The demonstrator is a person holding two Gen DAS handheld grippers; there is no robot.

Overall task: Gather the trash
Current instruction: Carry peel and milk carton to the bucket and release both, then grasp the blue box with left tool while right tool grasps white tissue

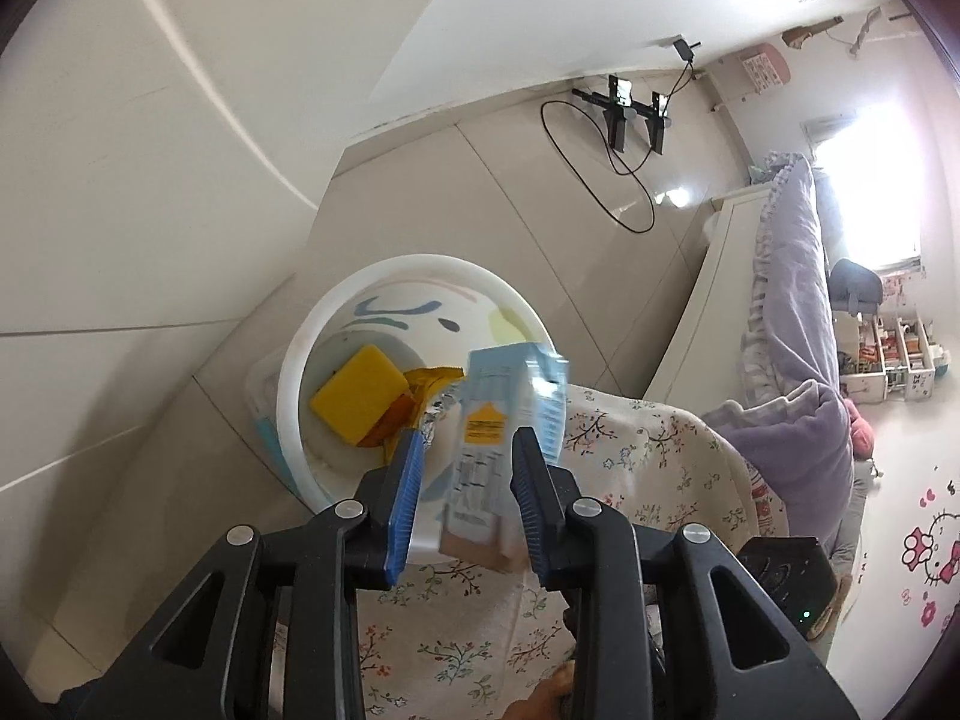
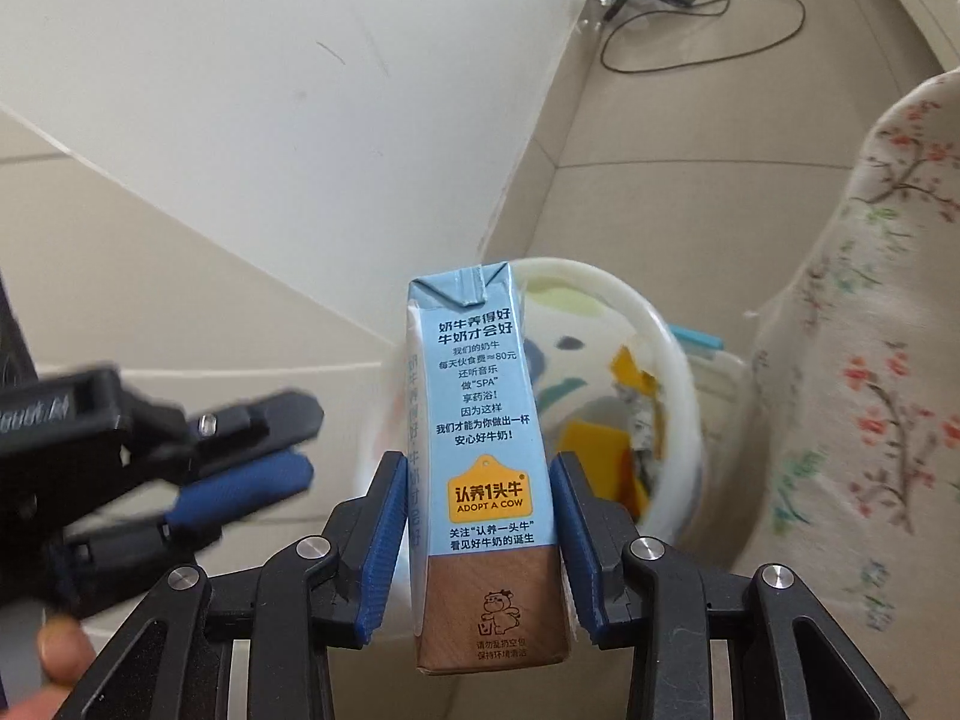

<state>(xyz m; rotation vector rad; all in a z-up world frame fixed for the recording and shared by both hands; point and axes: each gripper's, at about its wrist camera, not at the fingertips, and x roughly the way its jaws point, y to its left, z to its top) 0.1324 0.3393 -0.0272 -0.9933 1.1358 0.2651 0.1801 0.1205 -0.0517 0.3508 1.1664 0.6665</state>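
Note:
A light blue milk carton with a brown base stands upright between my right gripper's blue pads, which are shut on it, held above a white bin. In the left wrist view the same carton shows blurred, past and between my left gripper's fingers, which stand open and do not touch it. The white bin below holds a yellow sponge and orange and foil wrappers. My left gripper also shows in the right wrist view, at the left, blurred.
A floral tablecloth hangs at the right, also in the right wrist view. A black tripod with cable lies on the tiled floor. A white wall is behind the bin. A purple-covered bed is at the right.

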